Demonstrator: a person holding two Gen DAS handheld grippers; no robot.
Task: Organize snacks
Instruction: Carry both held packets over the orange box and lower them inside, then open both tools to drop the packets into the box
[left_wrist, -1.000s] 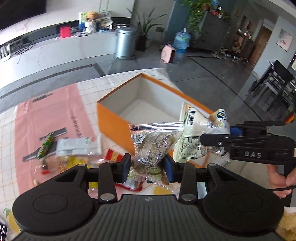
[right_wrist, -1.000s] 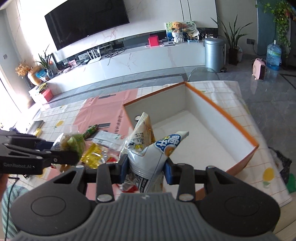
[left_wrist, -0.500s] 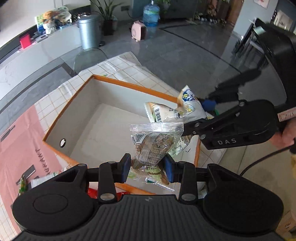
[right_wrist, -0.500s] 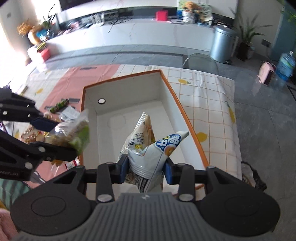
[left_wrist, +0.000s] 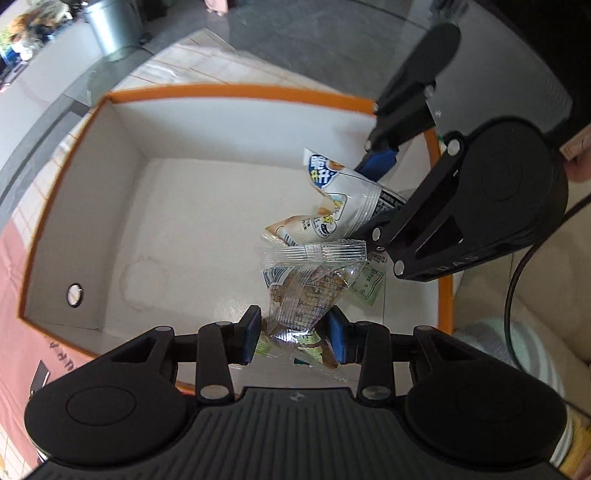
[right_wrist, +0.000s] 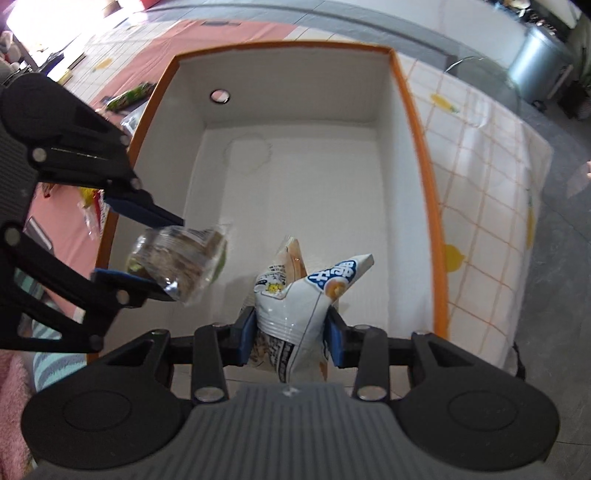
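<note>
An orange-rimmed box (left_wrist: 229, 90) (right_wrist: 419, 122) with a bare white inside fills both views. My left gripper (left_wrist: 295, 338) is shut on a clear packet of brown snacks (left_wrist: 306, 288), held over the box's near right part. The same clear packet (right_wrist: 177, 258) and the left gripper (right_wrist: 147, 254) show at the left in the right wrist view. My right gripper (right_wrist: 290, 338) is shut on white and blue snack bags (right_wrist: 295, 295), also pointing down into the box. In the left wrist view those bags (left_wrist: 340, 201) hang from the right gripper (left_wrist: 373, 195) beside my packet.
Loose snacks (right_wrist: 129, 96) lie on a pink mat (right_wrist: 122, 55) left of the box. A checked tablecloth with lemon prints (right_wrist: 480, 177) covers the table to the right. A grey bin (left_wrist: 110, 26) stands on the floor beyond. Striped cloth (left_wrist: 535, 354) is near the right edge.
Both grippers swung from beside the table's snack pile to above the box and tipped downward, each carrying its packet. The room behind dropped out of view; the box's inside now fills the frames.
</note>
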